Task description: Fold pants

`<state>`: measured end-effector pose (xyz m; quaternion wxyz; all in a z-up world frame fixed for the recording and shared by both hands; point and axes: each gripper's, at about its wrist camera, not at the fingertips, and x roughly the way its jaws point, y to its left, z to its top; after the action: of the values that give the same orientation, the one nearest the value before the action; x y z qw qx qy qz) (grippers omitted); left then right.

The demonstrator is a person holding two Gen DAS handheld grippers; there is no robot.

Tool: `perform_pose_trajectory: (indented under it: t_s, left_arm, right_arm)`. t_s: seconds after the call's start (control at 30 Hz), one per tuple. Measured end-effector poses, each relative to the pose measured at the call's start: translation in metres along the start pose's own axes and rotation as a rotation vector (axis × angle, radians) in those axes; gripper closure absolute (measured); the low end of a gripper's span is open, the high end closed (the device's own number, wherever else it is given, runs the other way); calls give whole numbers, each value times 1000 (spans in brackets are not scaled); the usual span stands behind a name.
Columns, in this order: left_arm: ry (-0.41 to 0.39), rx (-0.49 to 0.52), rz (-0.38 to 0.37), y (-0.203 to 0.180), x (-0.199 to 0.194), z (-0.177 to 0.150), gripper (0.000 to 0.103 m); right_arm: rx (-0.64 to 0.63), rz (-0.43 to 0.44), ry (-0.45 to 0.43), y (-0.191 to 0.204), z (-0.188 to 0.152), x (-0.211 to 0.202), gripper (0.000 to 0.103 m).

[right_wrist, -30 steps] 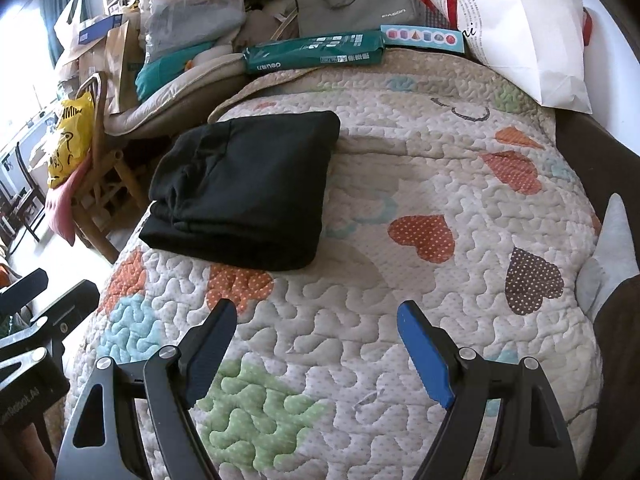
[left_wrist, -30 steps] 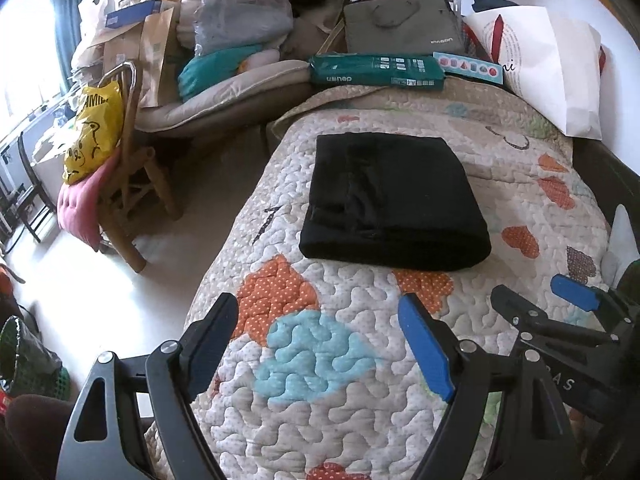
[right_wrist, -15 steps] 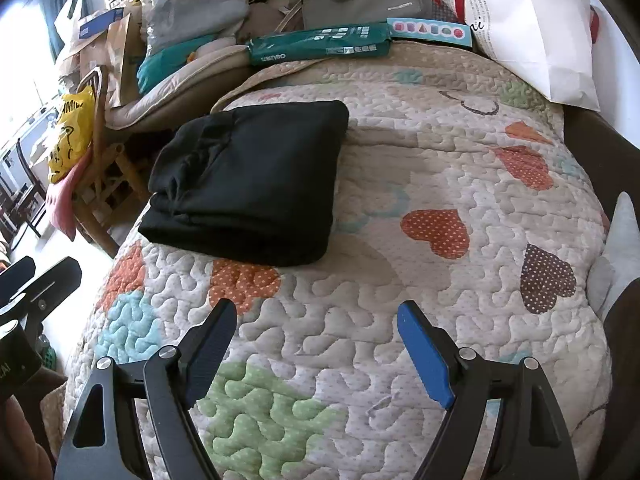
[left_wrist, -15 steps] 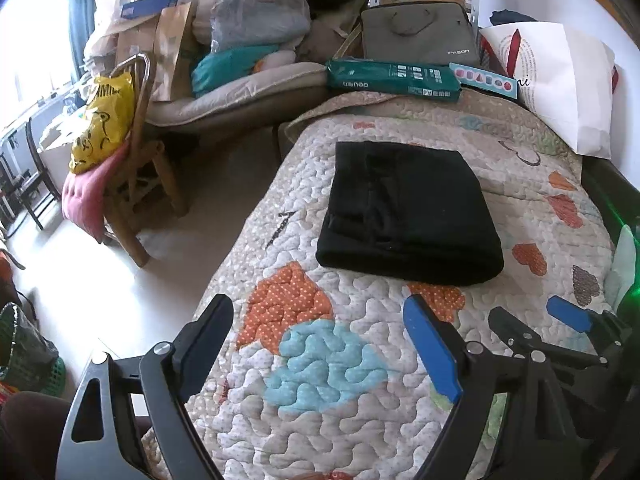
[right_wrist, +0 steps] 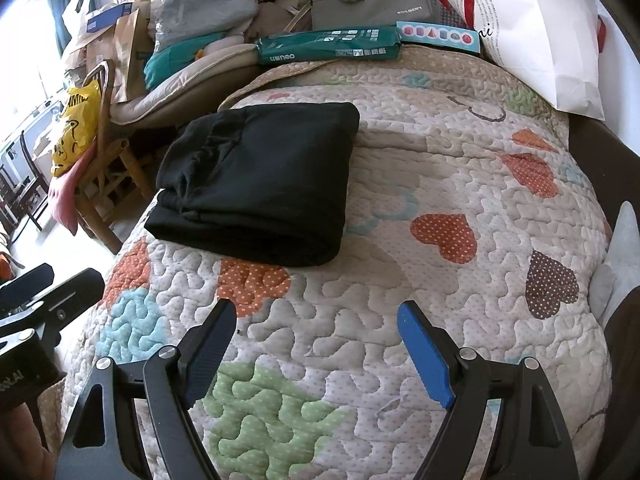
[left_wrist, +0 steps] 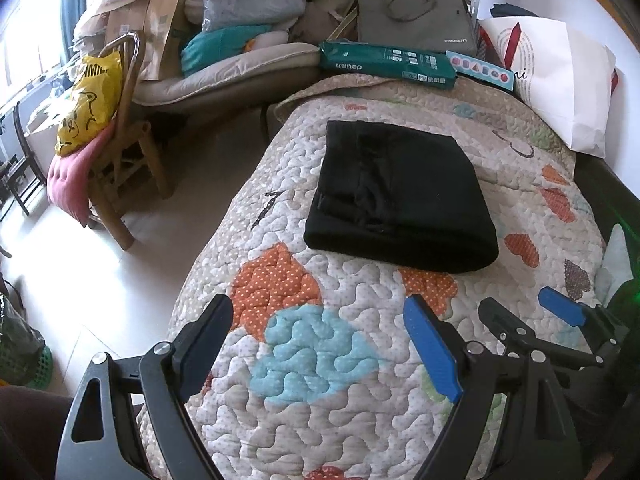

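The pants [left_wrist: 400, 196] lie on the bed [left_wrist: 320, 360] as a compact, squared black bundle, folding apparently complete. Left tongs [left_wrist: 318, 344] and right tongs [right_wrist: 316, 348] hang released and empty, well short of the bundle; nothing evidently remains.

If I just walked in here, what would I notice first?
Probably the black pants, folded into a neat thick square in the middle of the bed. Under them lies the quilt with its colourful polka-dot hearts and blobs. At the near edge of the bed the left gripper and the right gripper are both open and empty, short of the pants.
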<state>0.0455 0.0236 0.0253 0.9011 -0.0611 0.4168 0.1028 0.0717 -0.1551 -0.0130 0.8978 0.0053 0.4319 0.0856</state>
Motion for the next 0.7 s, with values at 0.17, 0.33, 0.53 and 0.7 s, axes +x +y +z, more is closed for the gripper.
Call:
perform_pose_trajectory:
  t_s: [0.17,0.33,0.53,0.7]
  left_arm:
    - [4,10,2,-2,0,-1,17]
    - [6,16,4,-3,0,-2,17]
    - [9,24,5,-4,1,-3,17]
    - [14,27,3,-4,2,-3,17]
  right_arm:
    - [-19,-2,-6,4,1,-2,16]
    - [-25,0,-8,7,1,-2,16]
    - [-24,0,-8,7,1,-3,16]
    - [-24,-1,-8,8,1,-3,16]
